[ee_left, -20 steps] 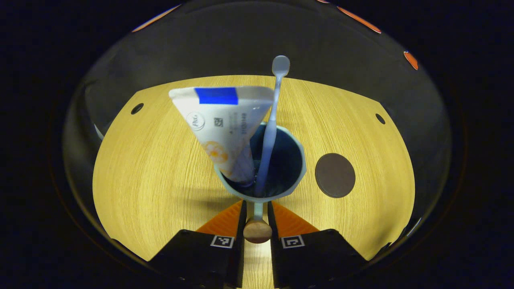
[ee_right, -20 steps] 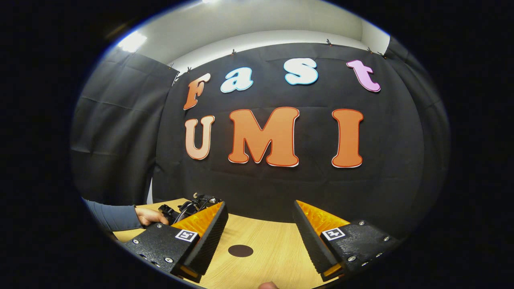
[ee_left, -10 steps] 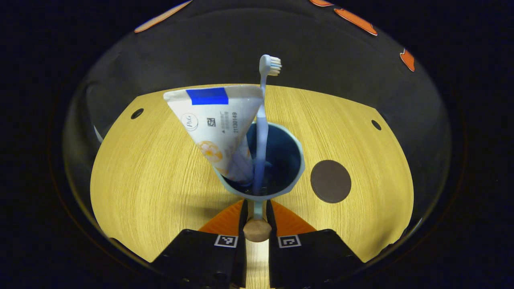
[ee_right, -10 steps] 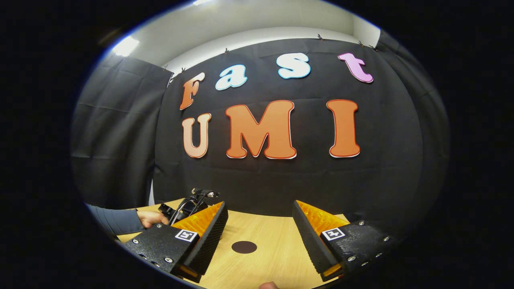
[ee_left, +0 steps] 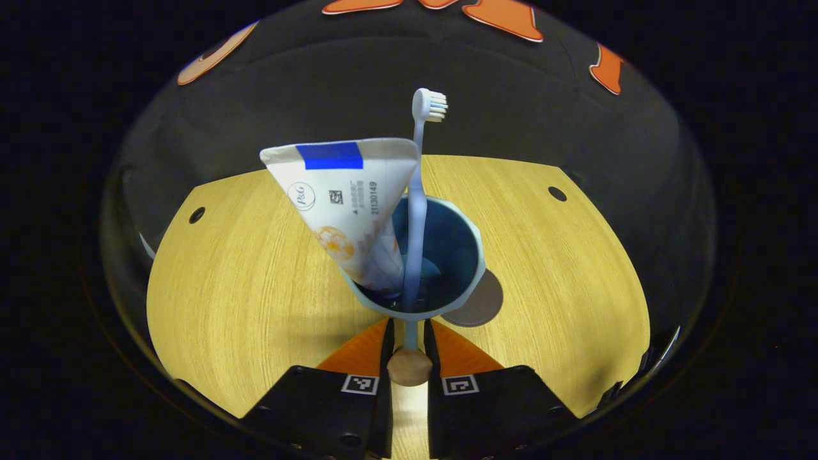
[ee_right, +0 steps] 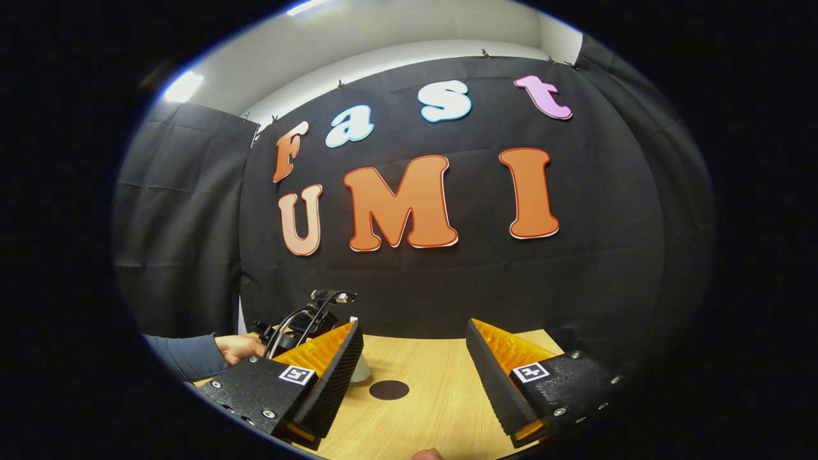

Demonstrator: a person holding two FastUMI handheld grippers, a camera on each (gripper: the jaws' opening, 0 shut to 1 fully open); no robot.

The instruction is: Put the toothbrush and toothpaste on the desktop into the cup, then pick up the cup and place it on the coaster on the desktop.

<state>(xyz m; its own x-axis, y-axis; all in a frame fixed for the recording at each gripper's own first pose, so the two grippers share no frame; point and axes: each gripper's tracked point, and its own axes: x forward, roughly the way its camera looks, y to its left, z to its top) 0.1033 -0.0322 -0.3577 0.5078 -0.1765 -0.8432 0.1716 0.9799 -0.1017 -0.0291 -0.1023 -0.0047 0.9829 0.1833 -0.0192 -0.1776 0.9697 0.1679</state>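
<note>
My left gripper [ee_left: 408, 327] is shut on the thin handle of the pale blue cup [ee_left: 470, 236]. The handle ends in a round wooden knob between the fingers. In the cup stand a white toothpaste tube [ee_left: 348, 198], leaning left, and a pale blue toothbrush [ee_left: 416, 191], bristles up. The dark round coaster [ee_left: 484, 305] lies on the wooden desktop [ee_left: 236, 287], its left part hidden behind the cup. In the right gripper view, my right gripper [ee_right: 414, 348] hangs open above the desk with nothing between its fingers. The coaster [ee_right: 389, 390] lies ahead of it and the cup's base [ee_right: 361, 370] just left of it.
In the right gripper view a person's hand [ee_right: 238, 347] in a blue-grey sleeve holds the left gripper [ee_right: 307, 317] at the left. The desktop has small dark holes [ee_left: 197, 214] near its far corners, and black cloth walls close it in.
The cup, held in my left gripper, has moved right to the coaster, which now sits partly behind it. The toothbrush head has turned. The right gripper has tilted slightly.
</note>
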